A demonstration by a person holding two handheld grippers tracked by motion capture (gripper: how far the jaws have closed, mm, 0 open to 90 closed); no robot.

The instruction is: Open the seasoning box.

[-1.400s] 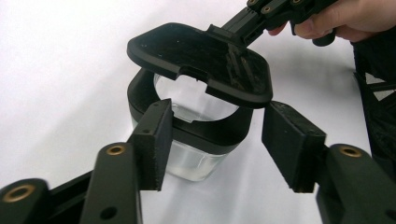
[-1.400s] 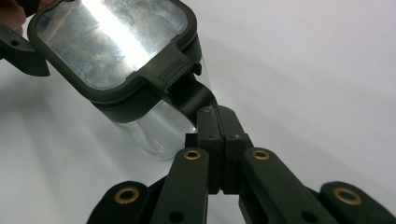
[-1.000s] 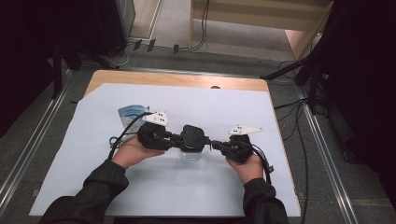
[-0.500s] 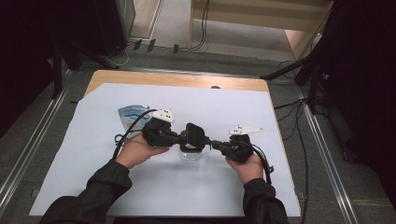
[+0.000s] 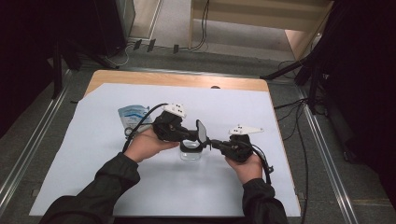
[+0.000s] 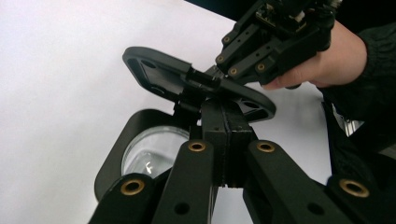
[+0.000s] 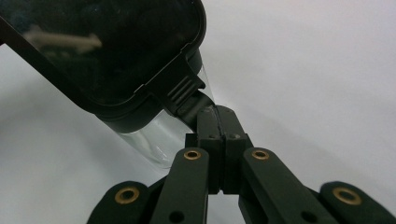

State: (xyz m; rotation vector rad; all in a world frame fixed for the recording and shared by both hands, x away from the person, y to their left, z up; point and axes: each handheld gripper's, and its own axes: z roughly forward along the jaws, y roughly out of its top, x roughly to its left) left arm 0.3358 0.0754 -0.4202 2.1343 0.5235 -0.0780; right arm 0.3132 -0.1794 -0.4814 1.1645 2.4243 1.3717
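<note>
High view: your left hand-held gripper & right hand-held gripper both clamp the black lid, tilted up just above the clear container mid-desk
Left gripper view: jaws shut on lid's rim
Right gripper view: jaws pinch lid's tab

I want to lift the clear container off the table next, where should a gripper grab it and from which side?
Judging by its pose, grip the clear container by its black rim, coming from above: it stands upright with the lid tilted up off it, so the opening is exposed.
</note>
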